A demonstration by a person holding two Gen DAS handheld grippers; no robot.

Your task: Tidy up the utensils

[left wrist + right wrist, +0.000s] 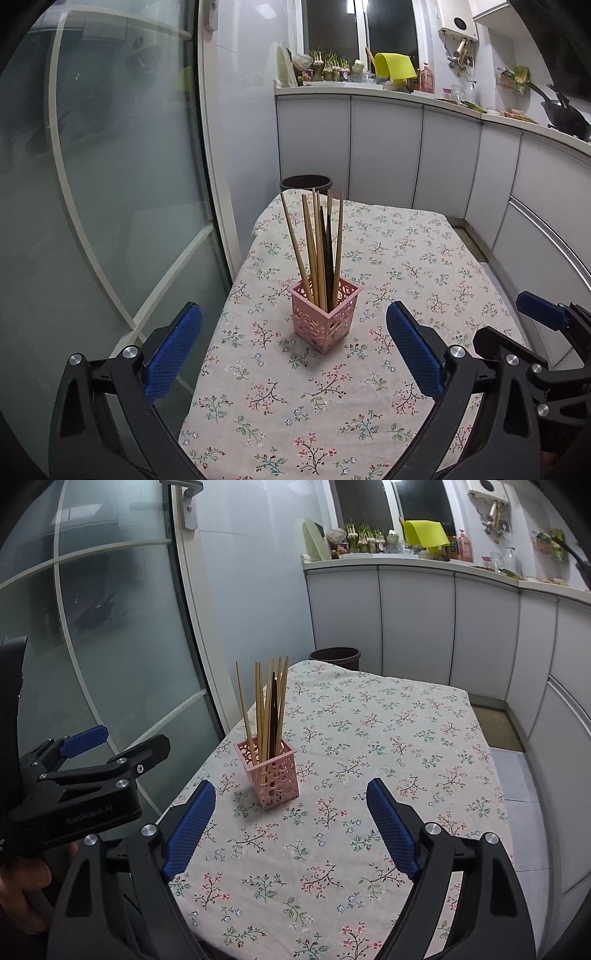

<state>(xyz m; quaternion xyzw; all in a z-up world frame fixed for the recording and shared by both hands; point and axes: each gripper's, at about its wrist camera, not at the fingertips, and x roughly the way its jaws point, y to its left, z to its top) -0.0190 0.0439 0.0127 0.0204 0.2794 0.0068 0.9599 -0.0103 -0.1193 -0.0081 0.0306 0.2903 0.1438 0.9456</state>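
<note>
The pink holder (325,314) stands upright on the cloth-covered surface (406,258), toward its left edge. The chopsticks (319,247) stand bundled inside it, tips fanned outward, one dark stick among the wooden ones. No loose utensils show on the surface, so the sorting appears complete. The left gripper (293,350) hovers near the holder, fingers (173,350) spread wide and holding nothing. The right gripper (291,827) likewise hangs empty with its fingers apart, set to the holder's right, presumably clear of the upright sticks.

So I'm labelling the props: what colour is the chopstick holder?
Pink, with cut-out lattice walls: the chopstick holder, clearest in the left wrist view.
</note>
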